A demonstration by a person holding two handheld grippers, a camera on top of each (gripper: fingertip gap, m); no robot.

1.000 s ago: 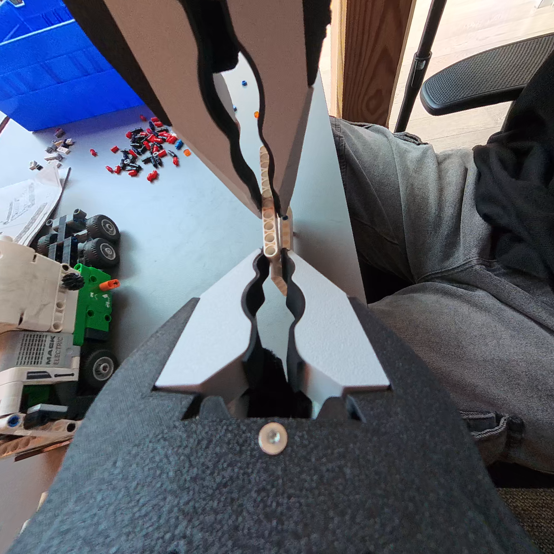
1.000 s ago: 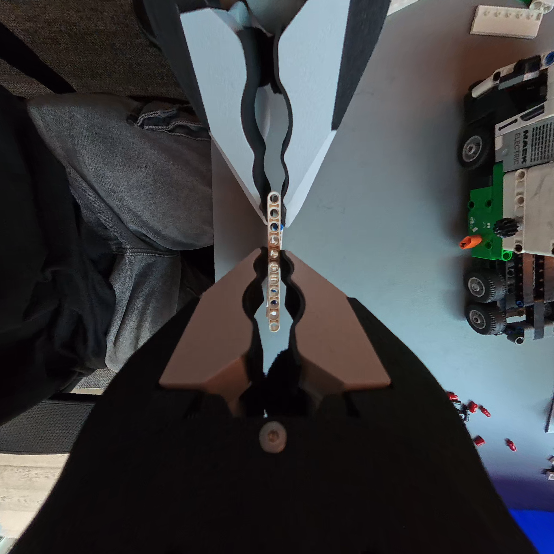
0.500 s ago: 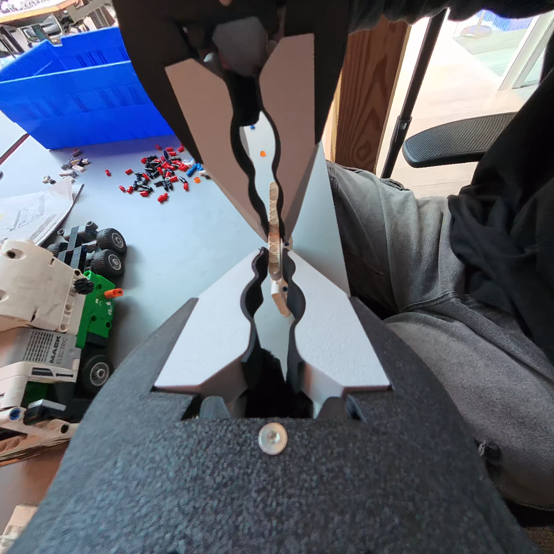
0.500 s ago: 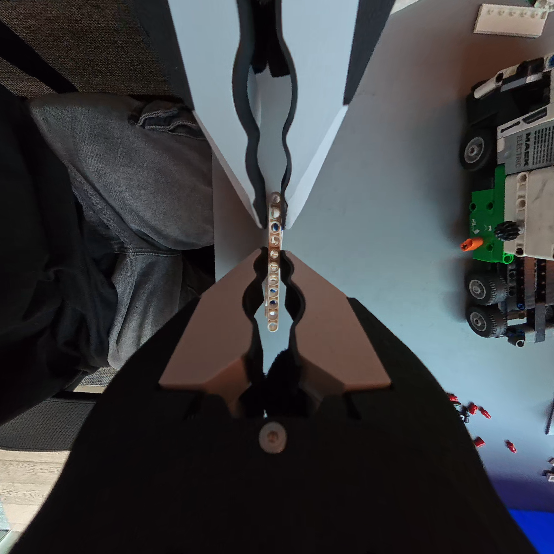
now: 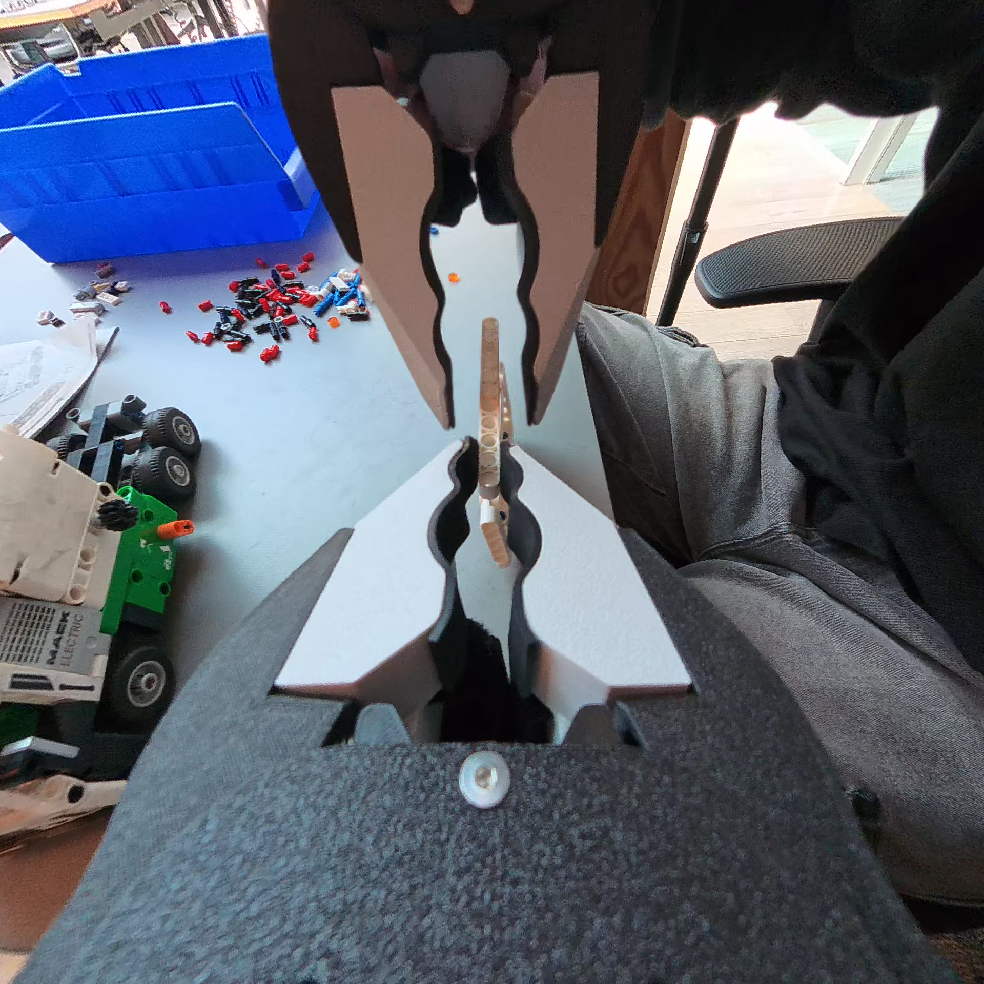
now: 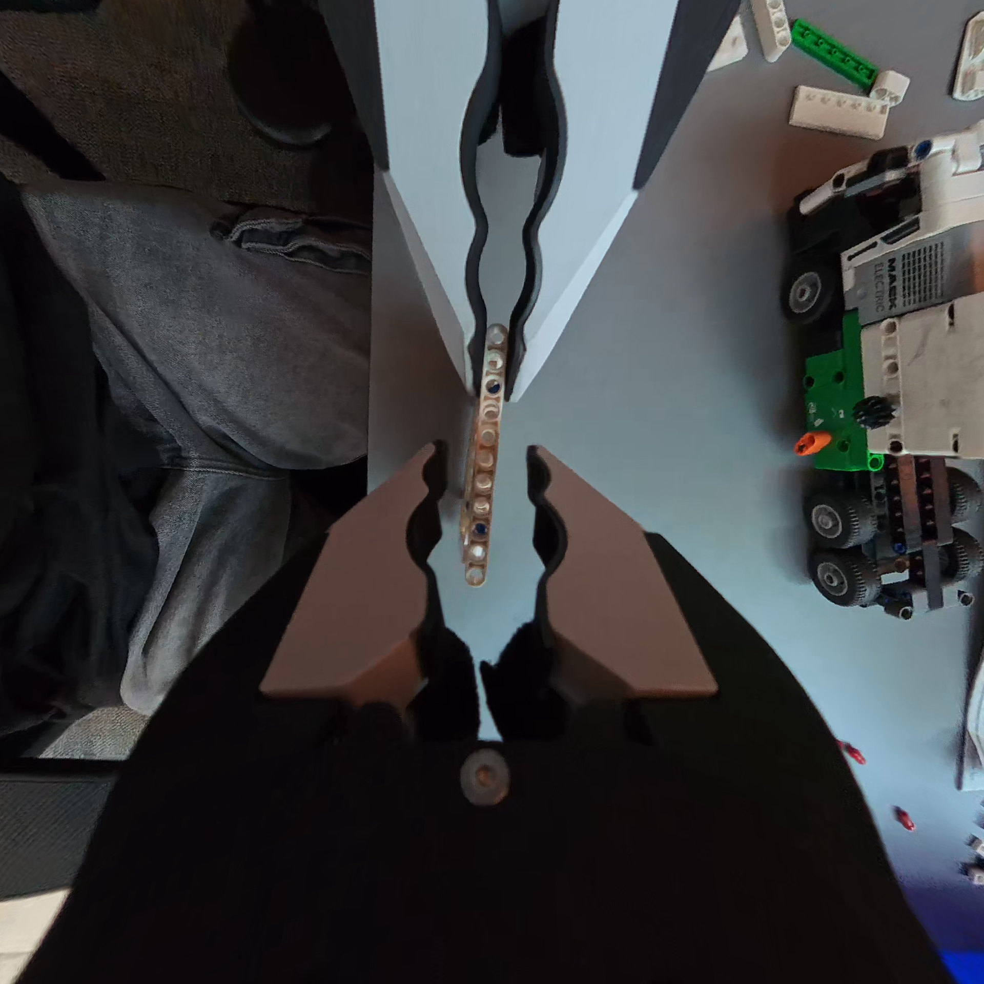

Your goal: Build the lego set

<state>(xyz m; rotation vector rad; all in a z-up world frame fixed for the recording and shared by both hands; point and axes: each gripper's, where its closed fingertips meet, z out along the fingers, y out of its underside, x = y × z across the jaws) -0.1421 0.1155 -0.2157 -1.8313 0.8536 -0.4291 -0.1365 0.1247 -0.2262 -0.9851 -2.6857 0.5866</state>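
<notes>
A tan perforated beam assembly (image 5: pixel 490 415) with blue pins is held in the air over the table's near edge. My left gripper (image 5: pixel 489 451), with pale grey fingers, is shut on one end of it. It also shows at the top of the right wrist view (image 6: pixel 490 394), clamped on the beam (image 6: pixel 484 479). My right gripper (image 6: pixel 484 446), with brown fingers, is open, and the beam's other end lies between its jaws without touching them. It faces the left gripper tip to tip in the left wrist view (image 5: pixel 491 425). The partly built white and green truck (image 5: pixel 80 575) stands on the table.
A blue bin (image 5: pixel 160 175) stands at the back. Small red, black and blue pieces (image 5: pixel 266 314) lie before it, beside instruction sheets (image 5: pixel 37 367). Loose white and green beams (image 6: pixel 836 69) lie near the truck (image 6: pixel 905 399). A person's grey-trousered legs (image 5: pixel 745 479) and a chair armrest (image 5: pixel 788 266) are beyond the table edge.
My right gripper was shut on the beam and has opened, letting it go. My left gripper keeps its hold. The beam now tilts slightly.
</notes>
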